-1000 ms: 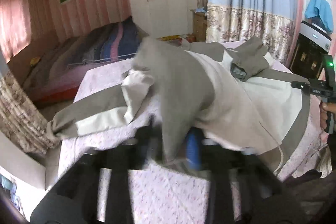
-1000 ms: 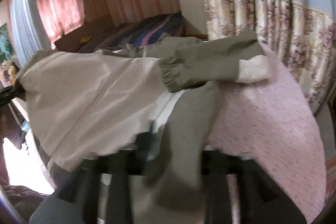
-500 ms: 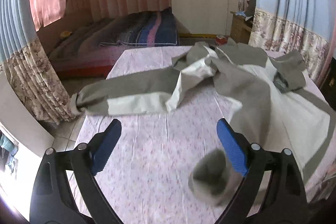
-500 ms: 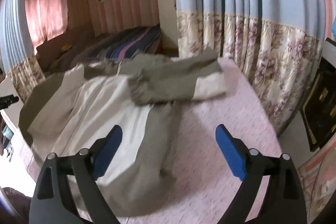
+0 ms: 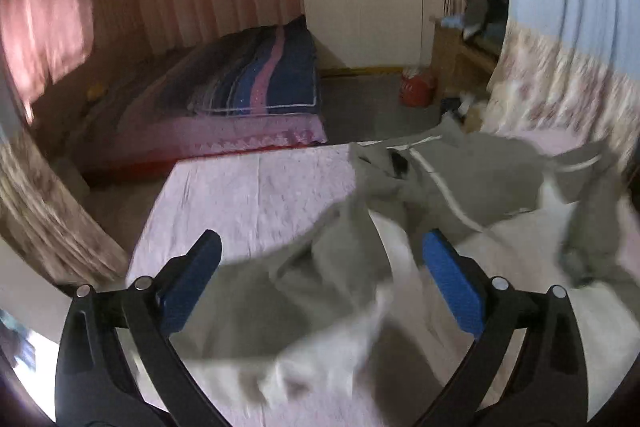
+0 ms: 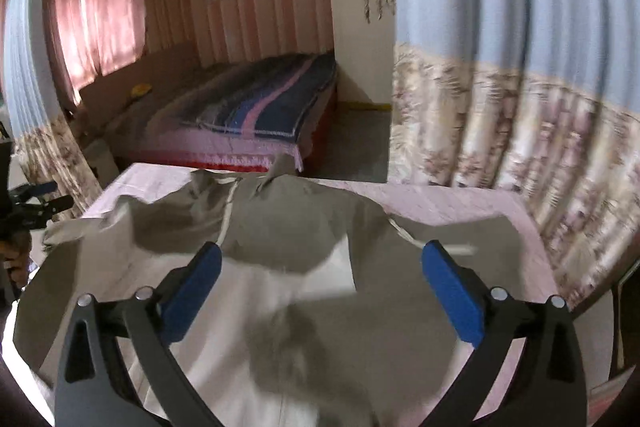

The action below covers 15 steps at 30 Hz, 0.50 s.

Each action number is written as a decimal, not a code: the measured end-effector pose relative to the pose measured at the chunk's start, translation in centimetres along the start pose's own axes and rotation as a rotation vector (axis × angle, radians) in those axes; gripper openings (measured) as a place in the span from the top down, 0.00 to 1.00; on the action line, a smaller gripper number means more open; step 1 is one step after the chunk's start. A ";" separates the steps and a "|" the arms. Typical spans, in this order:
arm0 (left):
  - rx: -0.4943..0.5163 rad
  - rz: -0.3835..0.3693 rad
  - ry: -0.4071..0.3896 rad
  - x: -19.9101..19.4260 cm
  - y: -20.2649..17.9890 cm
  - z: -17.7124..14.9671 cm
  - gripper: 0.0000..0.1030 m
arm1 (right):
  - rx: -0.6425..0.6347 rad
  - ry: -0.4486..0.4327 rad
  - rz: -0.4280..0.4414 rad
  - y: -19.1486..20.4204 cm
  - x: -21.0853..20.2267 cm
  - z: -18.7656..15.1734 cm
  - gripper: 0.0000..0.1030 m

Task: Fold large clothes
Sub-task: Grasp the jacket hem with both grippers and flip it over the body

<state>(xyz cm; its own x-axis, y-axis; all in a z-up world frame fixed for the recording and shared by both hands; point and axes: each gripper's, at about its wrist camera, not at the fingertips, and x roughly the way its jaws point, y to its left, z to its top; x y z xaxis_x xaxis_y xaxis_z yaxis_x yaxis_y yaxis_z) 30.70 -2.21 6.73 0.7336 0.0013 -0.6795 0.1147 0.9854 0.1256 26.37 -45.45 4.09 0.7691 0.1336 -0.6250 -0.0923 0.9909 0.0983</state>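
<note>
Pink bedspread (image 6: pixel 460 199) — jacket (image 6: pixel 280 227) rumpled, grey-and-cream.

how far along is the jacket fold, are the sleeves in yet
Done: the grey and cream jacket lies on the pink sheet, sleeves folded across the body. In hand: nothing; the left gripper and right gripper are opening, clear of the cloth. Left: folding the body smaller.

The right gripper (image 6: pixel 320 287), opening with nothing between its fingers, hangs over the grey-and-white jacket (image 6: pixel 280 247) on the pink bed (image 6: pixel 460 199).

Jacket (image 6: pixel 280 255) spread on table (image 5: pixel 256 187); bed (image 6: pixel 240 115) behind; curtain (image 6: pixel 520 131) right.
</note>
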 end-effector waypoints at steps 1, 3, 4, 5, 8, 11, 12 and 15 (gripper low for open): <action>0.000 0.009 0.019 1.4 -0.5 0.6 0.03 | 0.003 0.022 0.009 0.2 2.2 0.7 0.02; -0.007 -0.028 0.065 4.5 -1.5 1.9 0.03 | 0.008 0.079 0.002 0.4 6.5 1.6 0.02; -0.005 -0.018 0.086 5.8 -1.8 2.4 0.03 | 0.010 0.108 0.007 0.4 8.3 1.8 0.02; 0.011 -0.003 0.107 7.6 -2.3 3.1 0.03 | 0.004 0.132 -0.003 0.6 9.9 2.0 0.02; 0.078 0.040 0.216 12.7 -3.6 3.4 0.03 | -0.001 0.229 -0.048 0.3 15.4 2.3 0.02; 0.088 0.047 0.337 17.4 -3.5 1.9 0.03 | 0.005 0.338 -0.078 -0.2 20.2 1.8 0.02; 0.081 0.035 0.362 18.4 -3.4 1.2 0.03 | 0.001 0.363 -0.073 -0.1 21.1 1.1 0.03; 0.059 -0.037 0.391 20.2 -3.8 -0.7 0.07 | -0.025 0.380 -0.056 0.3 23.0 -0.5 0.43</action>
<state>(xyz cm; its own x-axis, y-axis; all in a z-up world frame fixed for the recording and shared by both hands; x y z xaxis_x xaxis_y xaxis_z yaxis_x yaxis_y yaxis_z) 44.55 -5.78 -7.98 0.4191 0.0418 -0.9070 0.1833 0.9745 0.1296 43.68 -42.09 -10.64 0.4842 0.0719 -0.8720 -0.0758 0.9963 0.0401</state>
